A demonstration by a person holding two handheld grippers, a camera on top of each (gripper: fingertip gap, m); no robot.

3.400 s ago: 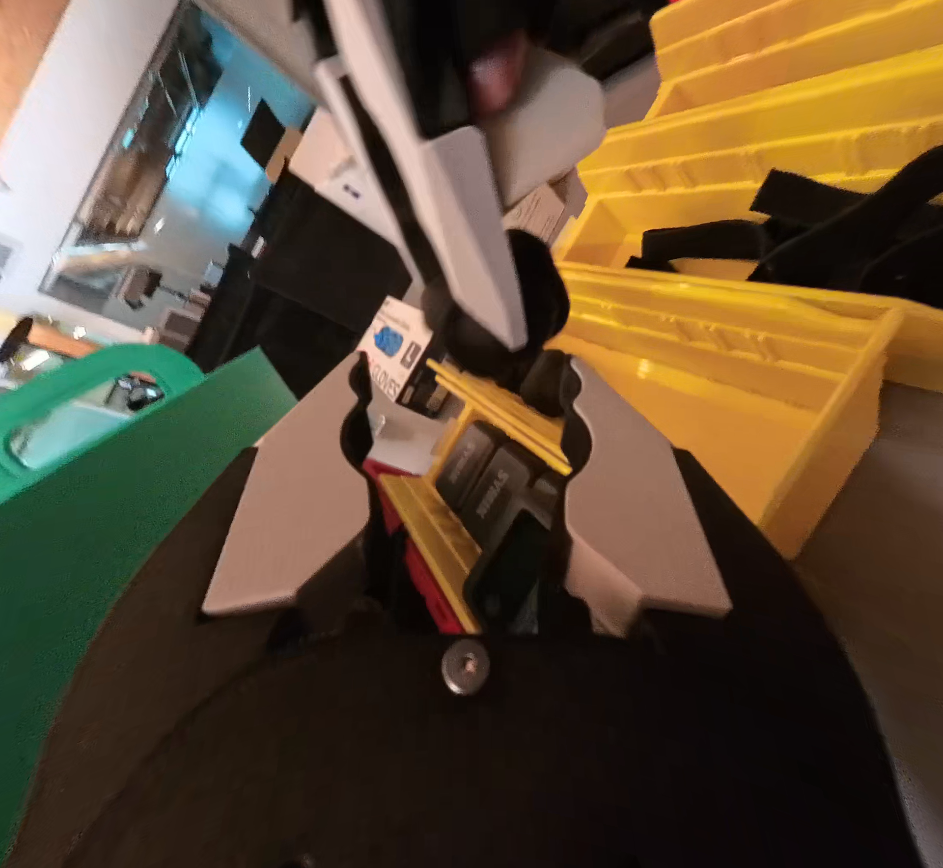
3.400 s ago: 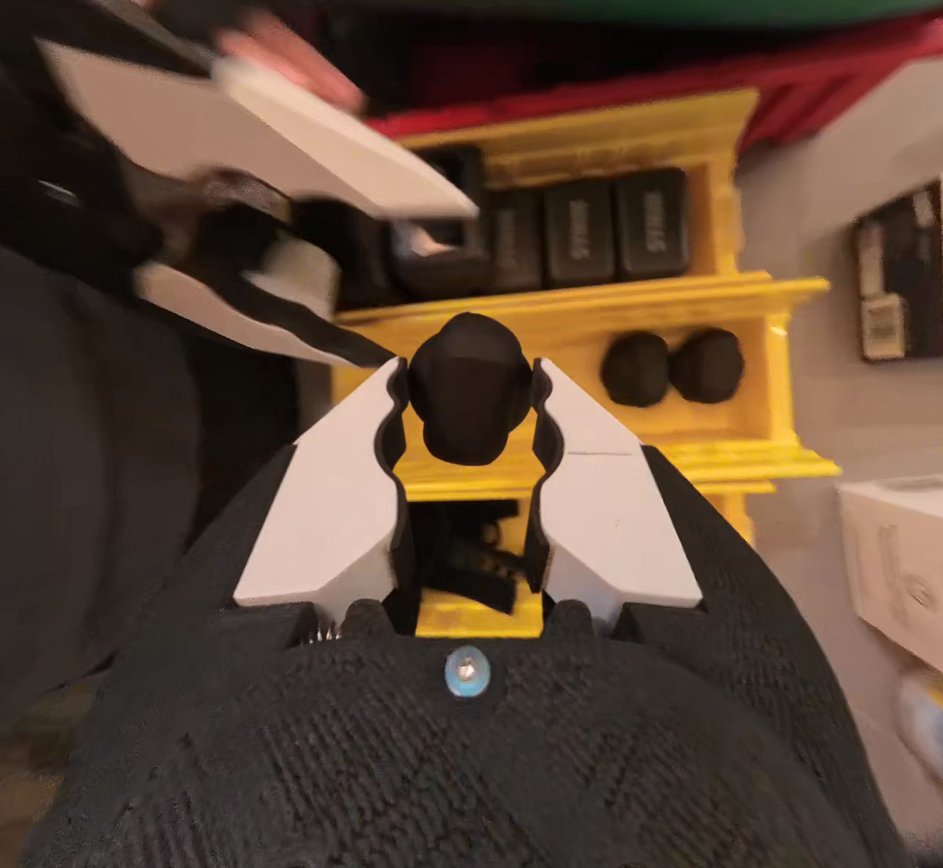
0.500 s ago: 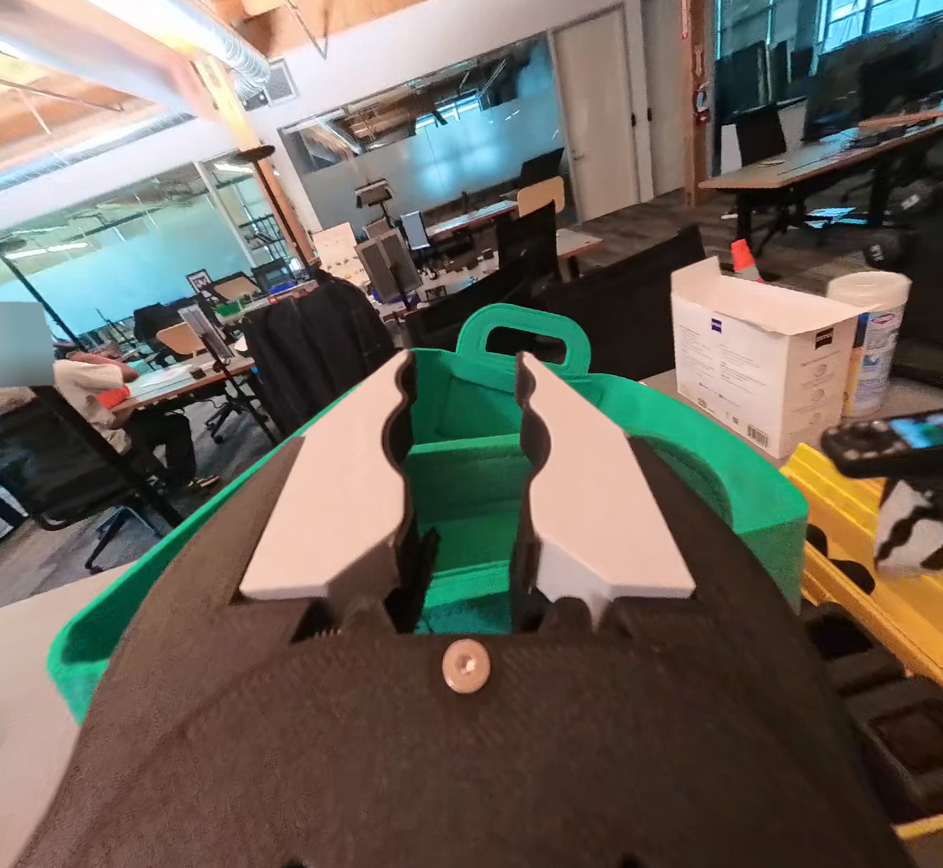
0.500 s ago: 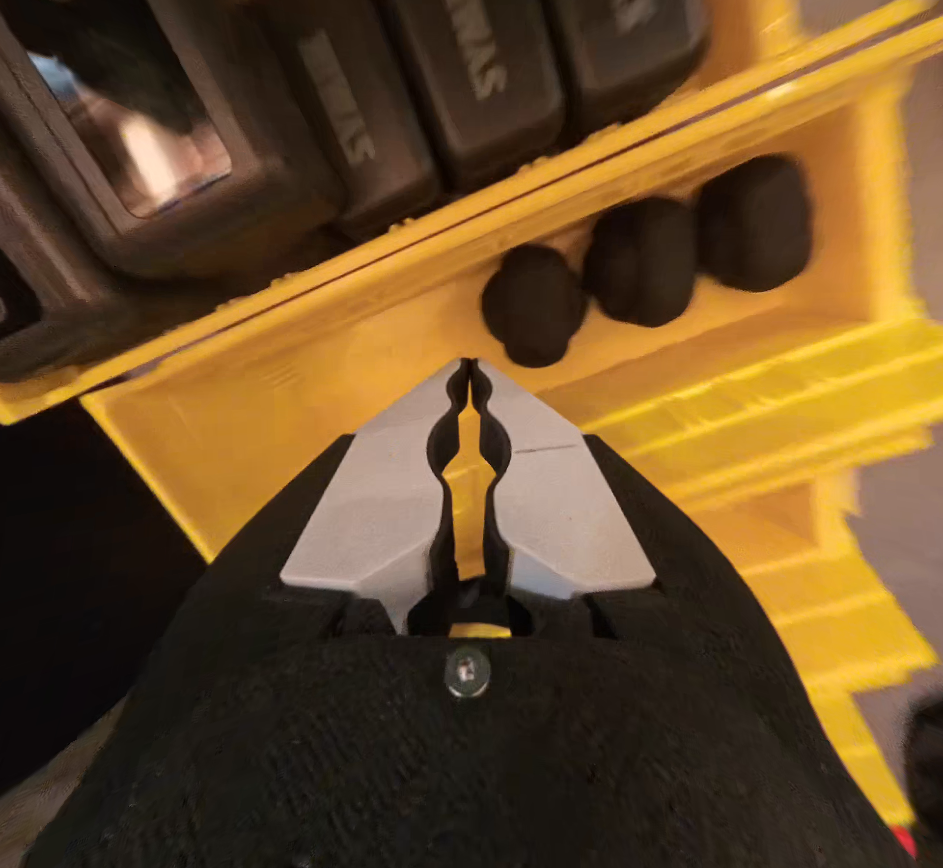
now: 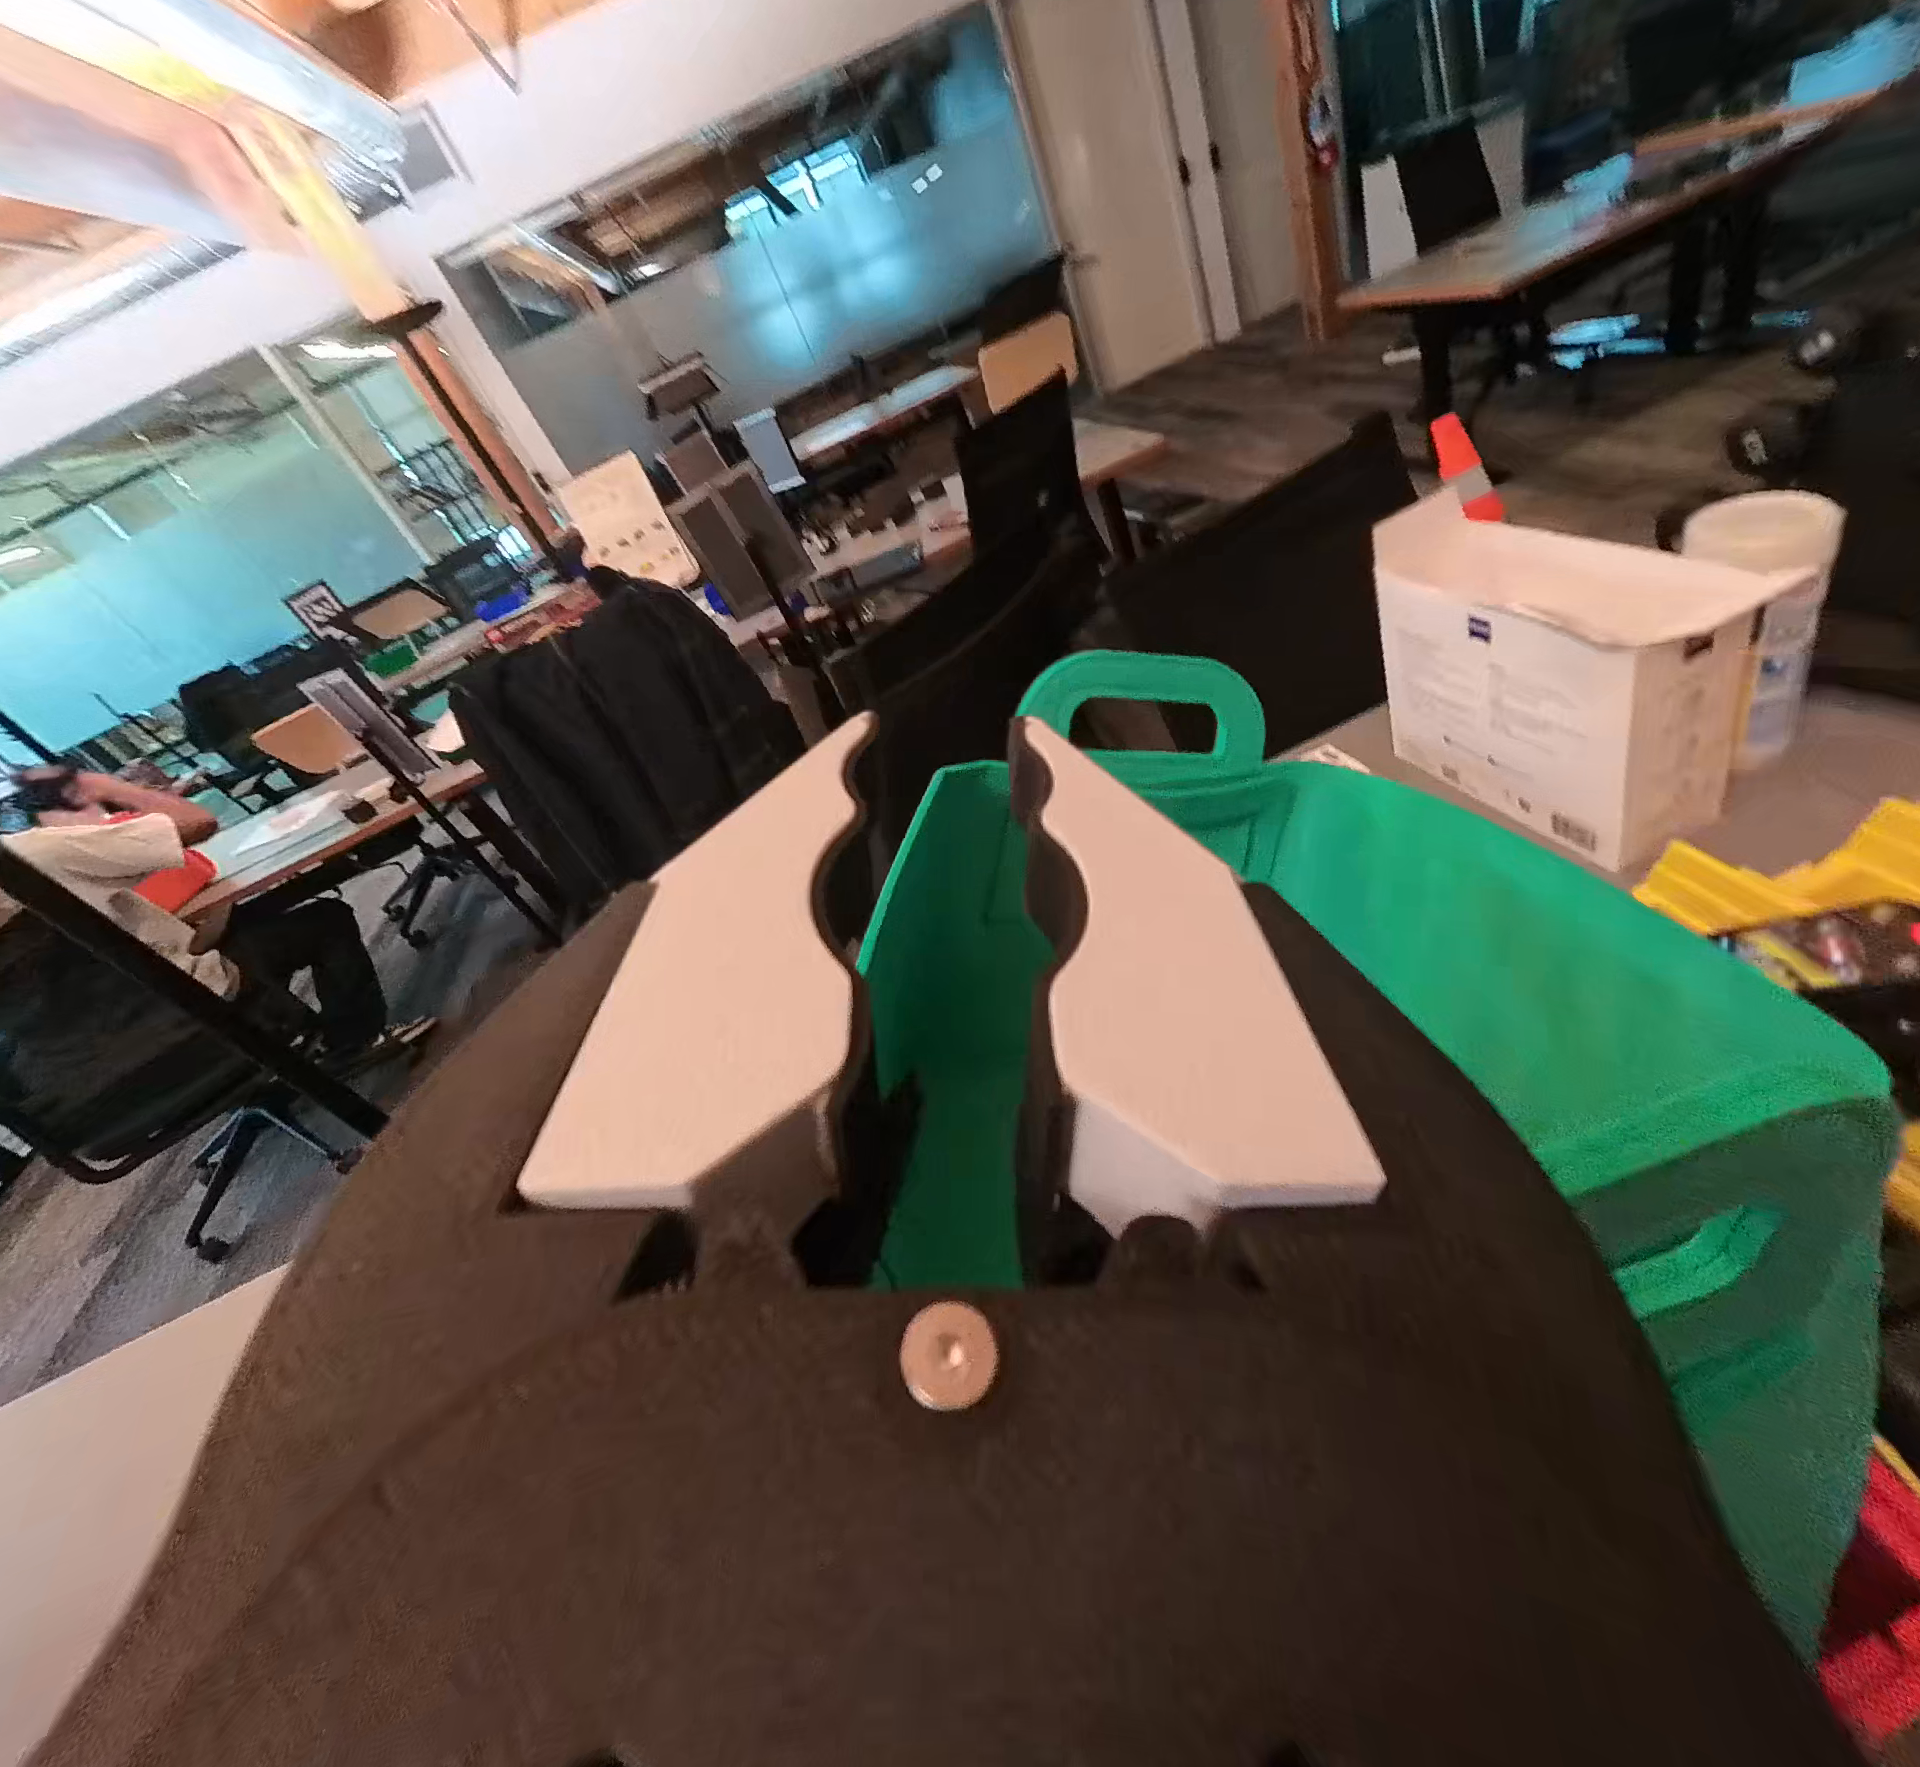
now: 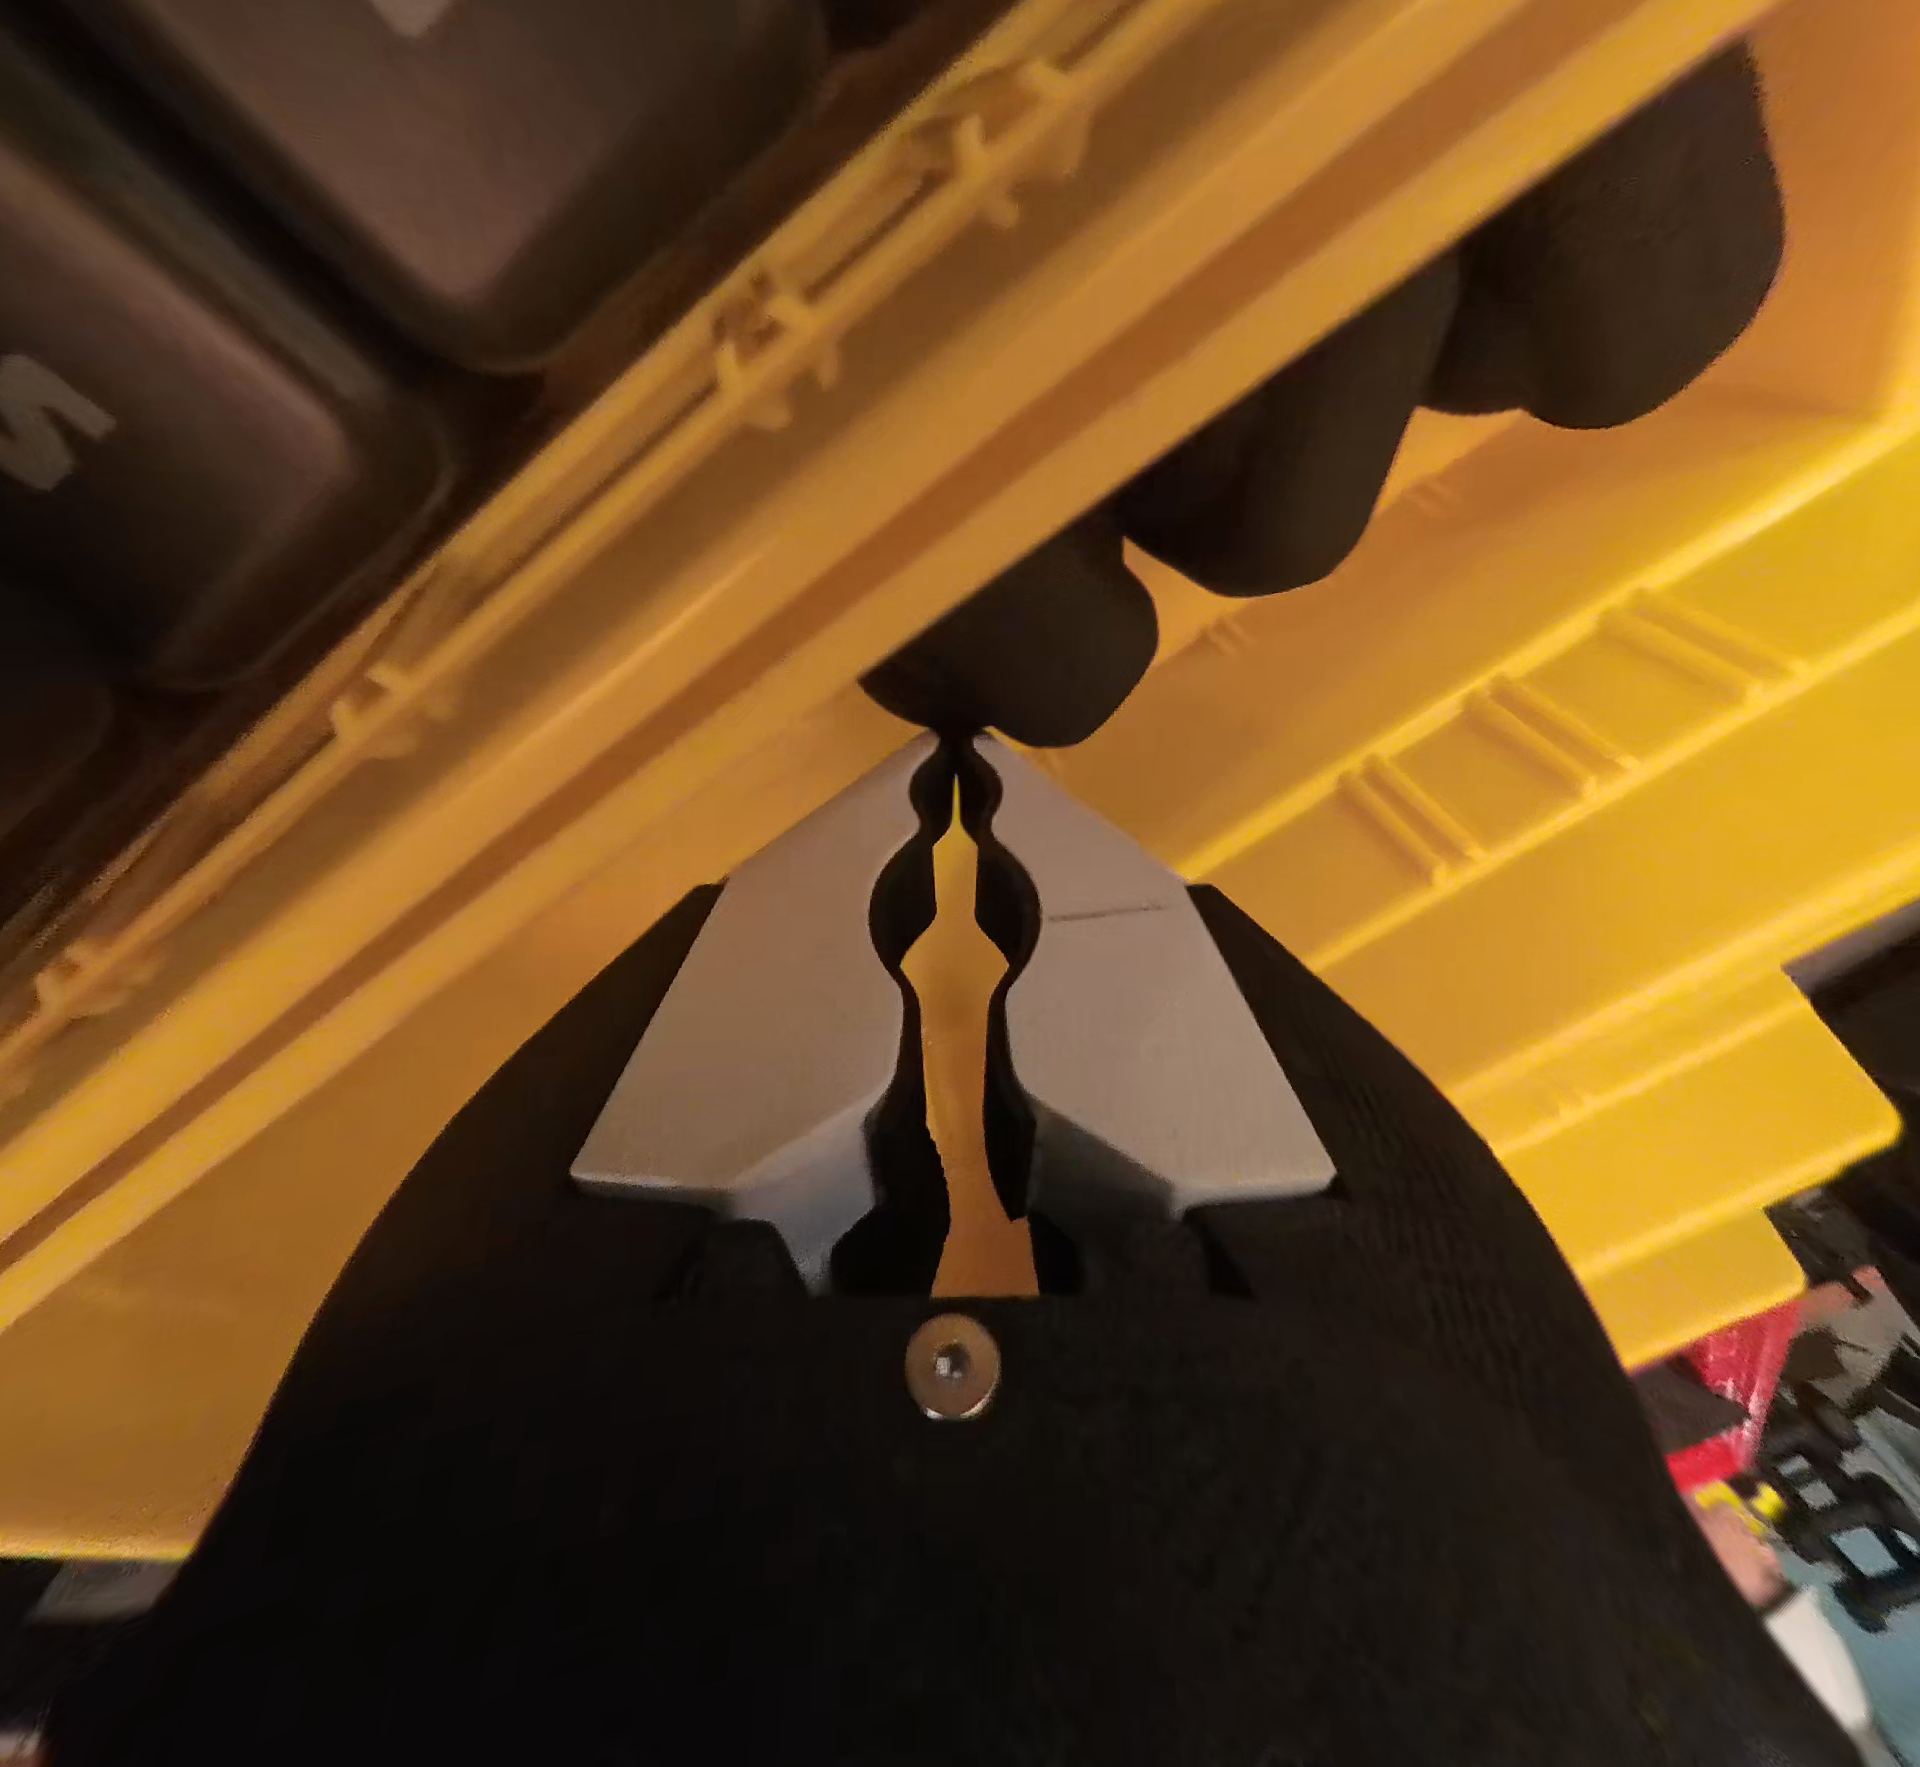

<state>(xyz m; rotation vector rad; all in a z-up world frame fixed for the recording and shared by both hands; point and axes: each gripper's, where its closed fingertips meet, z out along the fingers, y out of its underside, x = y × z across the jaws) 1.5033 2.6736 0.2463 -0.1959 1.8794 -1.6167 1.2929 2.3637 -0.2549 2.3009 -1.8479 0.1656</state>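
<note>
In the left wrist view my left gripper point(image 5: 945, 725) is open and empty. It is held above the near wall of a green bin point(image 5: 1455, 990) with a loop handle point(image 5: 1143, 678) at its far side. In the right wrist view my right gripper point(image 6: 961, 746) is shut, with nothing between the fingers. Its tips touch the nearest of three black rounded lumps point(image 6: 1029, 668) that lie in a row in a yellow tray compartment point(image 6: 1455, 782). The other two lumps point(image 6: 1278, 491) point(image 6: 1600, 263) lie farther right.
Dark grey cases point(image 6: 468, 107) fill the neighbouring yellow compartment. Right of the green bin stand a white carton point(image 5: 1538, 678) and a white canister point(image 5: 1766, 574). Yellow trays point(image 5: 1714, 876) lie beside them. Office desks, chairs and a seated person lie beyond the table edge. The gap from one gripper's tips to the other's is roughly 60 centimeters.
The right gripper no longer holds the black lump, has shut, and has moved close to the three lumps. The left gripper left the yellow trays and now points over the green bin, drifting left.
</note>
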